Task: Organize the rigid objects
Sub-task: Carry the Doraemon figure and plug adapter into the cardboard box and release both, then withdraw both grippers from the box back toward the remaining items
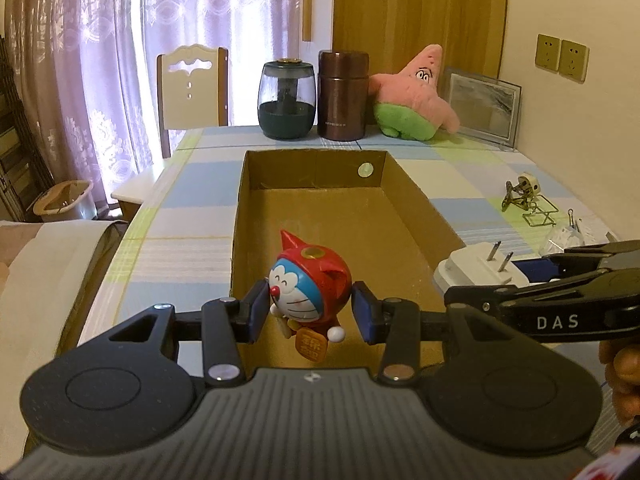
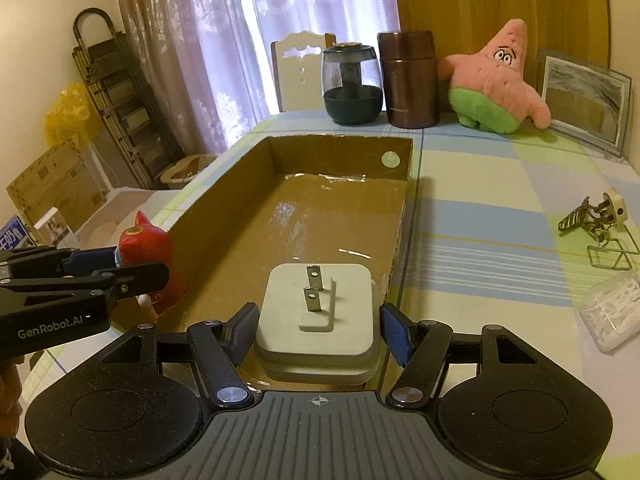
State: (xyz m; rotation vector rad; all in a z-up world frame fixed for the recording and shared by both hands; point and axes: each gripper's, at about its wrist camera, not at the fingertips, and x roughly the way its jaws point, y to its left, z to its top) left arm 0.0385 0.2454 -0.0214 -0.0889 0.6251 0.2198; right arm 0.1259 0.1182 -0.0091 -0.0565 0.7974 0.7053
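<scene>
An open cardboard box (image 1: 416, 204) (image 2: 224, 200) lies on the table. My left gripper (image 1: 310, 312) is shut on a red and blue Doraemon figure (image 1: 308, 284) and holds it over the box's near end; the figure also shows in the right wrist view (image 2: 146, 248). My right gripper (image 2: 320, 328) is shut on a white plug adapter (image 2: 316, 316) with two metal prongs, held over the box's near right corner. The adapter also shows in the left wrist view (image 1: 476, 270).
At the table's back stand a dark glass jar (image 1: 286, 98), a brown flask (image 1: 343, 94), a pink star plush (image 1: 416, 96) and a picture frame (image 1: 482, 106). At right lie an eyelash curler (image 2: 592, 216), wire clips (image 2: 610, 254) and a clear plastic box (image 2: 614, 310).
</scene>
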